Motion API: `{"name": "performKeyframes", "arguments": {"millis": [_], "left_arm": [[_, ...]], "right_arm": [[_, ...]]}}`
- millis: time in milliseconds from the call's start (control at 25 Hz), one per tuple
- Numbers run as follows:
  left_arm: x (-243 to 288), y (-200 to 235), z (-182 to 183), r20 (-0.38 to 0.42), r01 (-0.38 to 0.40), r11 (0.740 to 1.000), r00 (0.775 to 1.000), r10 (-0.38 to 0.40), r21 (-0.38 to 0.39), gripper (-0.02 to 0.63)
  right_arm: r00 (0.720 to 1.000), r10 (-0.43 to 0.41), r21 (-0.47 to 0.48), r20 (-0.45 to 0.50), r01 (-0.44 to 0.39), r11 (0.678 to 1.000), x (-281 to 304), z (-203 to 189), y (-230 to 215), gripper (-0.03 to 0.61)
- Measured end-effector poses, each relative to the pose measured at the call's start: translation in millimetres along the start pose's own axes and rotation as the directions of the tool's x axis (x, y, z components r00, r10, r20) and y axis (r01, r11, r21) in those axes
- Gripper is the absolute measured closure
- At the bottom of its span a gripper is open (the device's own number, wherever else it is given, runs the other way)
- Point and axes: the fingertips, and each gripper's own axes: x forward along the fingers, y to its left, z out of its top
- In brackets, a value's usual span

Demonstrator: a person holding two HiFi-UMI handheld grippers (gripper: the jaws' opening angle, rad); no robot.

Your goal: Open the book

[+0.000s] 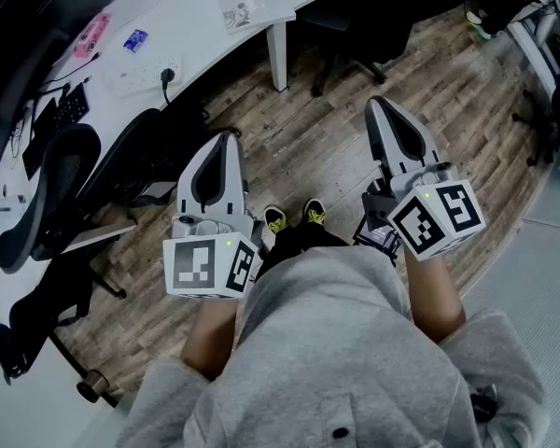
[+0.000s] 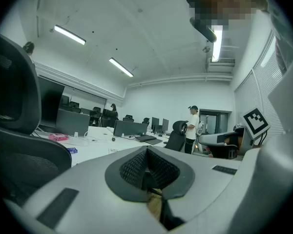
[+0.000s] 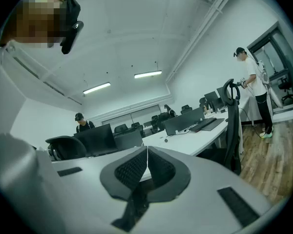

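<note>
A wood floor (image 1: 336, 138) fills most of the head view, with a long white desk (image 1: 196, 26) curving across the top left and black office chairs (image 1: 65, 185) pulled up along it. The person, in a grey sweatshirt (image 1: 336, 343), stands on the open floor with both forearms bare and held forward from the waist, side by side and well apart.

The left gripper (image 1: 228, 138) and the right gripper (image 1: 375, 103) both lie close to level, noses pointing away from the body toward the desk. Each one's marker cube sits nearest the person, the left cube (image 1: 210, 264) and the right cube (image 1: 439, 217).

In the left gripper view the two black ribbed pads (image 2: 136, 167) meet along a thin seam, so the jaws are closed with nothing in them. The right gripper view shows the same: pads (image 3: 132, 169) pressed together, nothing held.

The book cannot be made out in any view, so neither its place nor the way it lies can be told.

Another person in a white shirt (image 3: 254, 87) stands on the floor beyond the desk. Shoes with yellow trim (image 1: 275, 217) show between the grippers.
</note>
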Motion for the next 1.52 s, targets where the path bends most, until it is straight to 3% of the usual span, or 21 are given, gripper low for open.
{"name": "performKeyframes", "arguments": {"millis": [880, 1520], "left_arm": [[0.6, 29.7, 5.5, -0.001, -0.019, 1.000, 1.000, 0.019, 0.011, 0.604], [-14.3, 64.2, 9.3, 0.003, 0.002, 1.000, 1.000, -0.002, -0.022, 0.604]], "right_arm": [[1.000, -0.025, 0.012, 0.013, 0.025, 1.000, 27.2, -4.8, 16.8, 0.551], [1.000, 0.013, -0.018, 0.003, -0.013, 1.000, 45.9, -12.6, 65.8, 0.551]]}}
